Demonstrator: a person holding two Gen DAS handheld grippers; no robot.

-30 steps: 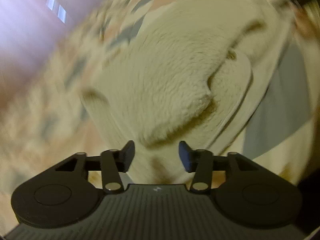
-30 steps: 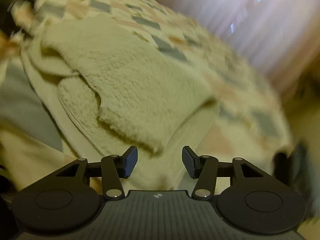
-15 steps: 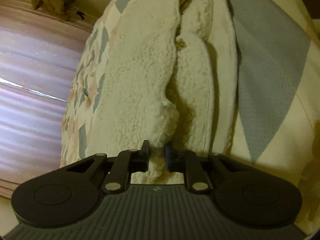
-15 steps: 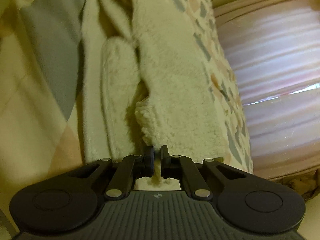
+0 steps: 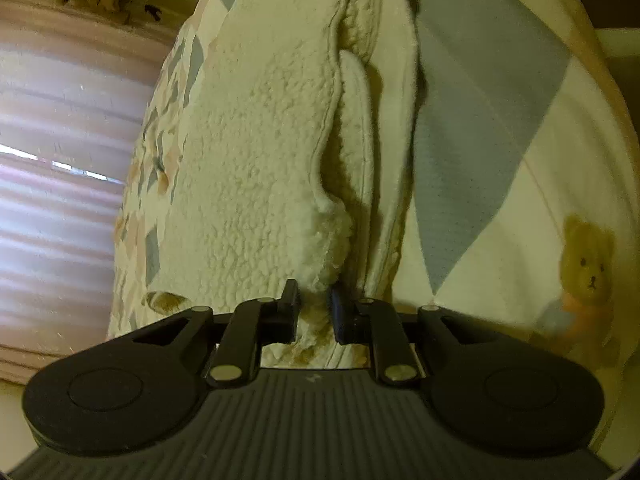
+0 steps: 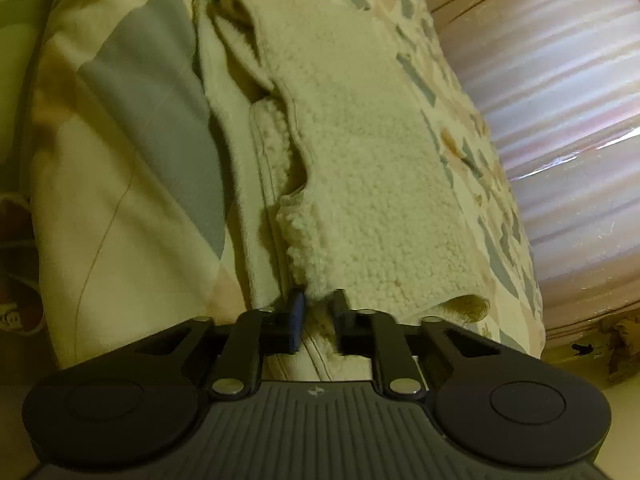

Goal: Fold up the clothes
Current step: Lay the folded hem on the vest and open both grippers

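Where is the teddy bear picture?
In the left wrist view, the teddy bear picture is printed on the quilt at the far right edge, right of the fluffy cream garment and the big grey diamond patch.

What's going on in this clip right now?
A person is folding a cream fleece garment on a patchwork quilt, with a handheld claw in each hand. The left claw is pinched on one fluffy edge of the garment, and the right claw is pinched on another. A teddy bear print shows on the quilt. The fold itself is not yet made.
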